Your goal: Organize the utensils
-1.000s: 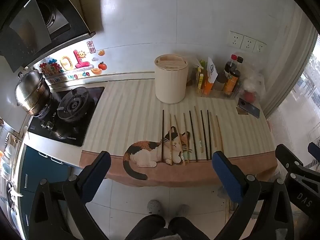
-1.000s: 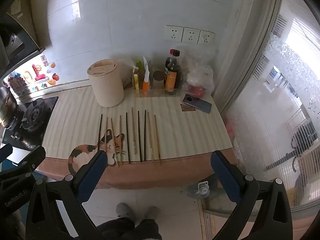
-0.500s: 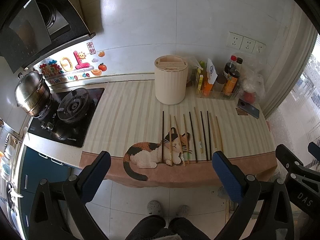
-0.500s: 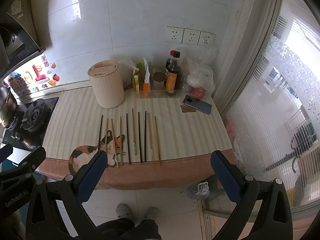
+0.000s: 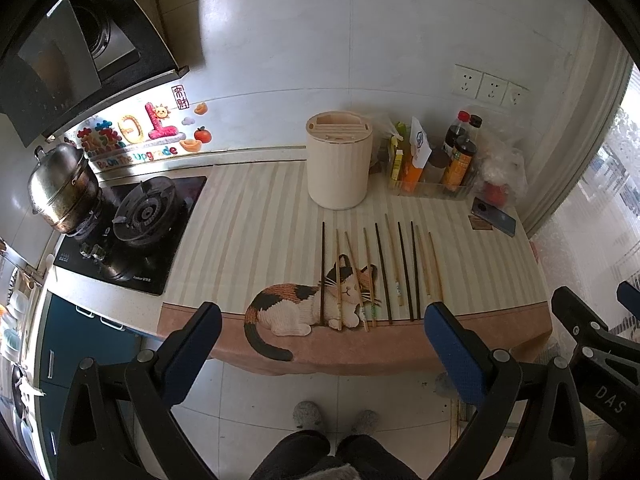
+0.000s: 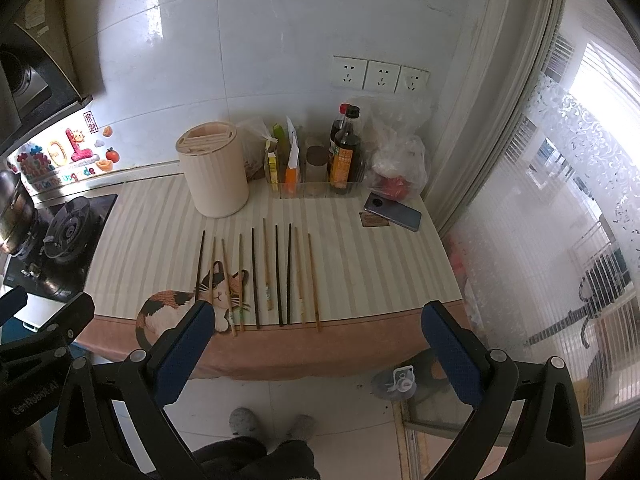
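Two hand-held tools hang in the air in front of a kitchen tabletop, both pulled back from it and above the floor. The left tool (image 5: pixel 322 344) has its blue-padded fingers spread wide and holds nothing. The right tool (image 6: pixel 316 340) is just as wide and also empty.

Past the fingers, a striped mat with a cat picture (image 5: pixel 308 308) covers the tabletop (image 5: pixel 492 280) and drapes over its near edge. On the mat lie about ten chopsticks (image 5: pixel 382 270), side by side, running away from the viewer, none touching a tool. Some are dark, some pale wood, and their near ends stop just short of the mat's front edge.

Chopsticks are probably light, stiff and thin, and lying flat they may roll or slip between padded fingers. A hold near the thicker near end, or around the middle for balance, looks safest. The narrow gaps between sticks leave little room for a finger to slide in without nudging a neighbour.

Behind the row stands a cream cylinder holder (image 5: pixel 339 162) with slots in its top, the likely destination; the slots look narrow.

To the left the mat is bare, with a gas hob (image 5: pixel 138 224) beyond it. To the right lie a phone (image 5: pixel 493 222) and a tray of bottles (image 5: pixel 434 170), near the tabletop's end.
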The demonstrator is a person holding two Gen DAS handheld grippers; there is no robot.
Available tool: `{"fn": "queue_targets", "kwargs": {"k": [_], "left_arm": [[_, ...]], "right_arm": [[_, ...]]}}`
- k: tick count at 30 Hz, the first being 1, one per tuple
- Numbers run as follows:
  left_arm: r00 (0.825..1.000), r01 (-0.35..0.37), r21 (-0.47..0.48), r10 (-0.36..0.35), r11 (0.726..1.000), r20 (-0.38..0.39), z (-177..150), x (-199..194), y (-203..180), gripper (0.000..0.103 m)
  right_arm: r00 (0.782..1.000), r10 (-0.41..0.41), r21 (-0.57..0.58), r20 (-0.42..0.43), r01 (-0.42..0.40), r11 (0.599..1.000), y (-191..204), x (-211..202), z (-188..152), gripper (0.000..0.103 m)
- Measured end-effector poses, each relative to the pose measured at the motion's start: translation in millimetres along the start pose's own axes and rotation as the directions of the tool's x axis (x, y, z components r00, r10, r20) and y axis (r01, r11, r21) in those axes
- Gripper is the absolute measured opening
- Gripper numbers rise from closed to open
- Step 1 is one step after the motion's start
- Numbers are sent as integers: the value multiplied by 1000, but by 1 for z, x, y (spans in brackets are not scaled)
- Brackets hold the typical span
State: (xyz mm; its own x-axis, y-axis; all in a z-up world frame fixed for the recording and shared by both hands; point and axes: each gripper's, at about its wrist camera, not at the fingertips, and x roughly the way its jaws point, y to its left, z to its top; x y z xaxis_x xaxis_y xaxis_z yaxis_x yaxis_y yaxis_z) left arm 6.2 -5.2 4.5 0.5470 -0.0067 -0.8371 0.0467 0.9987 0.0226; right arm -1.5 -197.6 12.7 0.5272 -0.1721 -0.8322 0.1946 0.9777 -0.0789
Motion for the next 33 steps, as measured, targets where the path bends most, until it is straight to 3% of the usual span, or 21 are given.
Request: {"fn": "queue_targets", "kwargs": {"k": [33], "left_arm": [[1000,2,0,-2,1000,6,9,-4,-8,103]], "right_arm": [[1000,-2,-6,6,2,1000,-7,-9,0,103]]}}
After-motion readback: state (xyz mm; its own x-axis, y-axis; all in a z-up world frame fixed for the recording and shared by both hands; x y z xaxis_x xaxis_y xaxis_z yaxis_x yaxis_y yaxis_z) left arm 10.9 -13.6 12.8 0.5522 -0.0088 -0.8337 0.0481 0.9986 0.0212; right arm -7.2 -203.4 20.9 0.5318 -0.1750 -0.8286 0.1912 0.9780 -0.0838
